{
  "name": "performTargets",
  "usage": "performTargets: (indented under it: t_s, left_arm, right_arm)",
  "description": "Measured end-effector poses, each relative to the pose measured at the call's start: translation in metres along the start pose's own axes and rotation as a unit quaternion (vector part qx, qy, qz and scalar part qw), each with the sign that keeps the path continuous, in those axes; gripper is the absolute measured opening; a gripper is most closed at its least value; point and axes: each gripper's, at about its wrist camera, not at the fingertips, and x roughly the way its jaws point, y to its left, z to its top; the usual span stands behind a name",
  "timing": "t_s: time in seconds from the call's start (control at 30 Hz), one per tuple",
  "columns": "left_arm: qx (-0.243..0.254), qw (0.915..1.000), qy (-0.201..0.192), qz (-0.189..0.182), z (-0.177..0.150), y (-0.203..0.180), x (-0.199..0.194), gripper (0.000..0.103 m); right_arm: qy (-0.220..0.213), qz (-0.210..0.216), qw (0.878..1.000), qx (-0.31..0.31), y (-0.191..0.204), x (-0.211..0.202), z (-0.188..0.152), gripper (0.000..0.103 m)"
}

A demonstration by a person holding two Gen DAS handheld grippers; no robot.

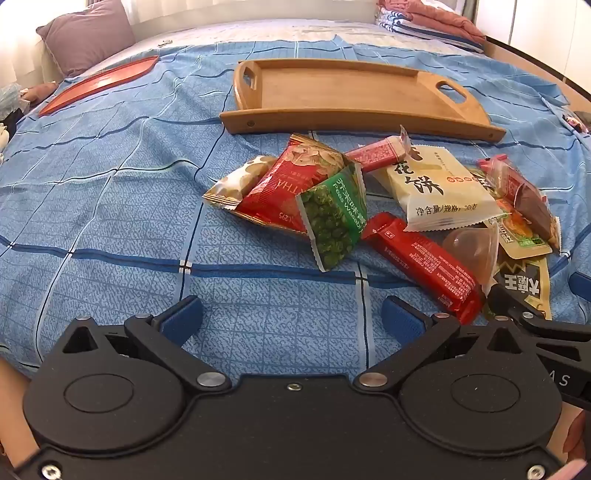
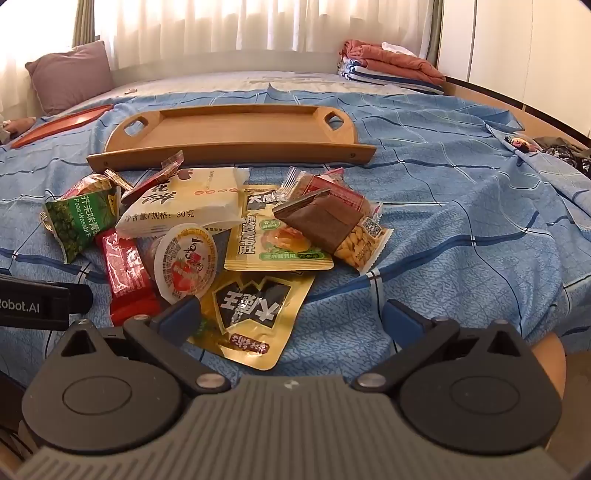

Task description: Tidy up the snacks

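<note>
A pile of snack packets lies on the blue bedsheet in front of an empty wooden tray [image 1: 332, 92] [image 2: 229, 127]. The pile holds a green wasabi-pea bag [image 1: 334, 218] [image 2: 79, 221], a red nut bag [image 1: 291, 184], a white pastry pack [image 1: 432, 184] [image 2: 184, 201], a long red bar [image 1: 424, 264] [image 2: 127, 275], a jelly cup [image 2: 184, 264] [image 1: 471, 247], a gold-black pouch [image 2: 255, 314] and a peanut pack [image 2: 343, 229]. My left gripper [image 1: 291, 319] is open and empty, low over the sheet left of the pile. My right gripper [image 2: 291, 317] is open and empty, over the gold-black pouch.
A flat red tray [image 1: 99, 83] [image 2: 62, 123] lies at the far left of the bed. A purple pillow [image 1: 86, 35] sits at the back left, folded blankets [image 2: 391, 66] at the back right. The bed's wooden edge [image 2: 517, 107] runs along the right.
</note>
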Motion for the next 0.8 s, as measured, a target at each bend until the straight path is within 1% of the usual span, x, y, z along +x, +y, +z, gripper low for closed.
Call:
performTargets:
  t_s: [0.8]
  left_arm:
    - [0.000,1.0000,0.001,0.000,0.0000,0.0000,0.0001,0.103]
  right_arm:
    - [-0.003,0.001,1.000,0.001,0.0004,0.0008,-0.0004,0.103]
